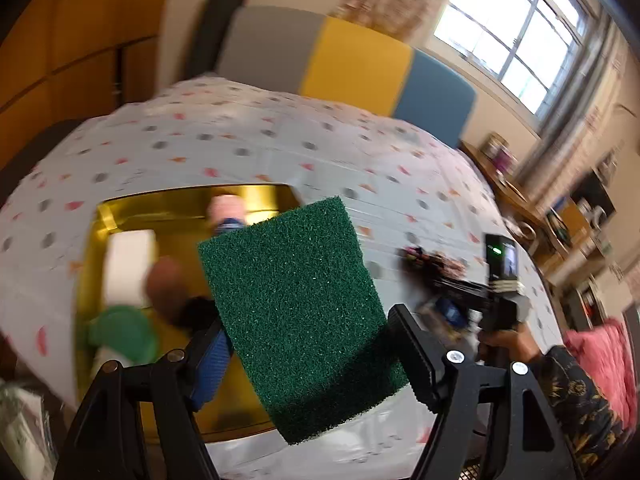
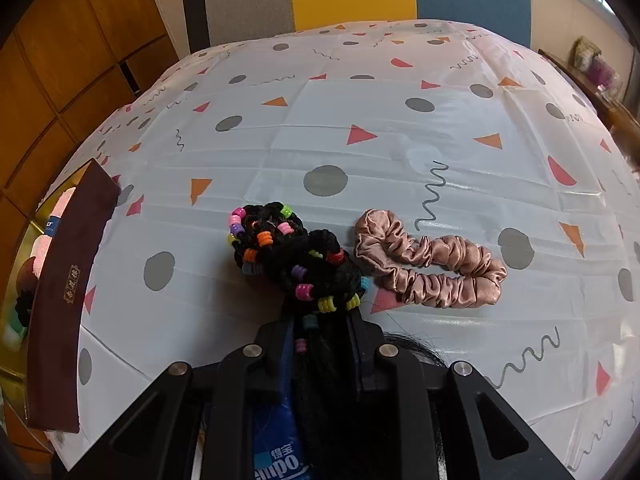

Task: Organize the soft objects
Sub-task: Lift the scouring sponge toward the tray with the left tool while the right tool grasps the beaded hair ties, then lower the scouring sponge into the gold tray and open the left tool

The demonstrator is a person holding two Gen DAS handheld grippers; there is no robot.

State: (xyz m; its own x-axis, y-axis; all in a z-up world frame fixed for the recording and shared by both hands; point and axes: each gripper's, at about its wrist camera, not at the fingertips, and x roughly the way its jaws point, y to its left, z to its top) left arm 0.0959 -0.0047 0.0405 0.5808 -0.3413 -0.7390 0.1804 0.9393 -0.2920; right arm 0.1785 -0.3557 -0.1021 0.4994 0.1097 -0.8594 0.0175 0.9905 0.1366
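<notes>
Several soft items are already lodged in the gold-lined box [image 1: 176, 208] ahead of the left gripper [image 1: 316, 344], by which a green scouring pad [image 1: 296, 312] is gripped — not yet dropped in. The beaded black hair tie [image 2: 296, 256] is clamped by the right gripper [image 2: 320, 320]; the pink satin scrunchie [image 2: 432, 268] just beyond is left untouched.

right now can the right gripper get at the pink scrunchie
Probably not yet. The right gripper is shut on the black beaded hair tie, so its fingers are occupied. The pink scrunchie itself lies uncovered on the tablecloth, just beside that tie.

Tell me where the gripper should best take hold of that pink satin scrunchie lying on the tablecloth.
Probably pinch one gathered band of the pink scrunchie from above, jaws straddling it crosswise. It lies flat as a flattened loop on the tablecloth, clear on its right end; the beaded black hair tie crowds its left.
</notes>
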